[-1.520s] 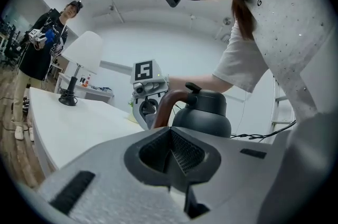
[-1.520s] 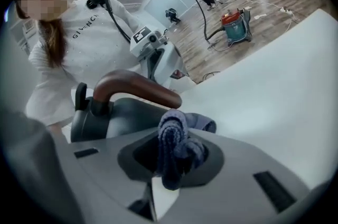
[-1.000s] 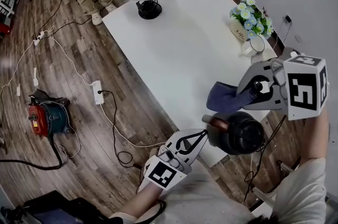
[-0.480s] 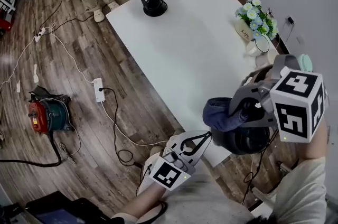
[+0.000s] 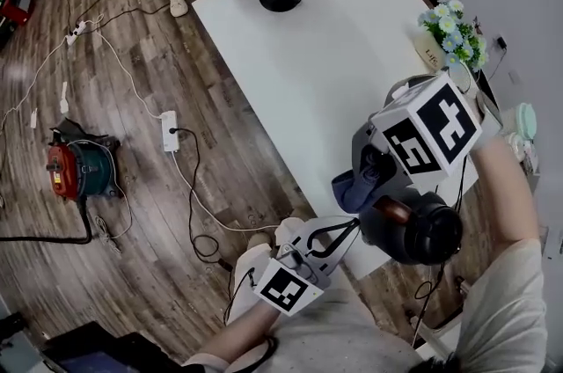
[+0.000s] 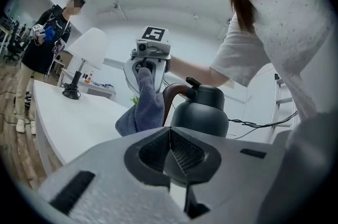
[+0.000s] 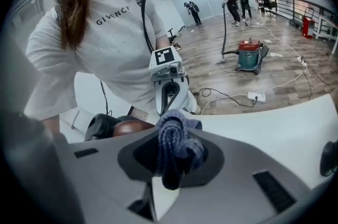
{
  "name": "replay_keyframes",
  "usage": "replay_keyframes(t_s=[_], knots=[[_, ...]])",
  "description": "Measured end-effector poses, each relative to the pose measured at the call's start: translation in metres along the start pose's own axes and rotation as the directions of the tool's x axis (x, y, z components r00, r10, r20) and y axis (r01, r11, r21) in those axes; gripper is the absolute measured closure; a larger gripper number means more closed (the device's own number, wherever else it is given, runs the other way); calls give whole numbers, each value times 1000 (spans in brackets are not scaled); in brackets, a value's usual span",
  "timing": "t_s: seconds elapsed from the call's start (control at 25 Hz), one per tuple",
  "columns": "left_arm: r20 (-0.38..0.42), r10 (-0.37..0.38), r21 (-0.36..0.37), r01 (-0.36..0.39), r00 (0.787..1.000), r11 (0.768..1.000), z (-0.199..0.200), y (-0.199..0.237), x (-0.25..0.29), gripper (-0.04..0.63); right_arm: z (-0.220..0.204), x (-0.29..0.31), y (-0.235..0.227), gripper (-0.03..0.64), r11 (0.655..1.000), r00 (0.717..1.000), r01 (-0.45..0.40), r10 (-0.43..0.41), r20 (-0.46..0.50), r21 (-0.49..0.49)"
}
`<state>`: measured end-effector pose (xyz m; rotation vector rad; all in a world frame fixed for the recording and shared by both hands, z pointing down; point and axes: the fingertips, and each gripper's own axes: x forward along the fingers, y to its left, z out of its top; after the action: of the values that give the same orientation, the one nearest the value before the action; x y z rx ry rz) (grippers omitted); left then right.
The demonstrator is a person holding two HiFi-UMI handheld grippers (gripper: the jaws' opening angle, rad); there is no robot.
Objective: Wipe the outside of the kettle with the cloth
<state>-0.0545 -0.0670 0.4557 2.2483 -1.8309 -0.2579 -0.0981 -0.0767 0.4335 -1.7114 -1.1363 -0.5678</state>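
right gripper (image 7: pixel 170 157): jaws clamped on the blue cloth (image 5: pixel 352 189), which hangs just beside the kettle's brown handle | kettle (image 5: pixel 420 228): dark, upright near the white table's (image 5: pixel 308 72) near edge | left gripper (image 5: pixel 332 237): jaws together, nothing between them, near the kettle, not touching

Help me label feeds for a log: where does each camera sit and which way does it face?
Head view: on the person's head, looking steeply down at table, kettle, both grippers; forearms show.
Left gripper view: on the left gripper, looking along its shut jaws at kettle, cloth and the person's torso.
Right gripper view: on the right gripper, looking along jaws shut on the cloth at the left gripper and torso.
Shared: gripper views face each other; all show the kettle.
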Motion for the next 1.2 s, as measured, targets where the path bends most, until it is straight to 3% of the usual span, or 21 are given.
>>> replay_keyframes(t_s=[0.12,0.2,0.28,0.36,0.48,0.52,0.64,0.8,0.84,0.88,0.92,0.96,1.08,1.2], knots=[[9,25,-18,-24,1000,1000,-3,3,-3,587,-9,16,-12,555,1000,1000,25,-25,-19,-2],[18,42,-39,-42,999,998,-4,5,-5,586,-13,20,-29,555,991,991,131,-132,-16,-11],[17,48,-49,-48,999,998,-4,5,-6,586,-16,6,-49,555,948,948,317,-317,7,-5],[14,44,-55,-44,999,998,-1,3,-6,586,-14,-26,-54,555,863,862,505,-505,40,15],[24,34,-64,-33,999,997,9,0,-5,586,-3,-85,-29,555,692,691,721,-721,49,33],[26,22,-56,-20,999,998,12,0,-4,586,-2,-105,-15,555,617,616,786,-787,28,43],[21,-32,-24,33,999,999,19,2,-2,586,-1,-157,39,555,340,348,936,-932,-102,90],[10,-80,27,80,997,996,31,4,2,586,9,-188,135,555,-16,16,995,-951,-310,102],[4,-94,54,94,996,994,31,5,3,586,17,-187,156,555,-84,-48,992,-938,-343,92],[-1,-102,72,102,995,992,31,6,3,586,26,-180,172,555,-129,-90,988,-927,-364,84],[-3,-105,78,105,995,991,32,8,2,586,36,-168,182,555,-149,-109,986,-919,-378,77],[-4,-105,77,105,994,991,33,10,1,586,47,-151,186,555,-147,-109,987,-913,-392,68],[3,-111,64,111,994,992,36,18,-1,586,67,-94,173,555,-93,-64,995,-893,-445,43],[12,-132,77,131,991,988,40,18,4,586,68,-60,152,555,-56,-46,998,-864,-501,5]])
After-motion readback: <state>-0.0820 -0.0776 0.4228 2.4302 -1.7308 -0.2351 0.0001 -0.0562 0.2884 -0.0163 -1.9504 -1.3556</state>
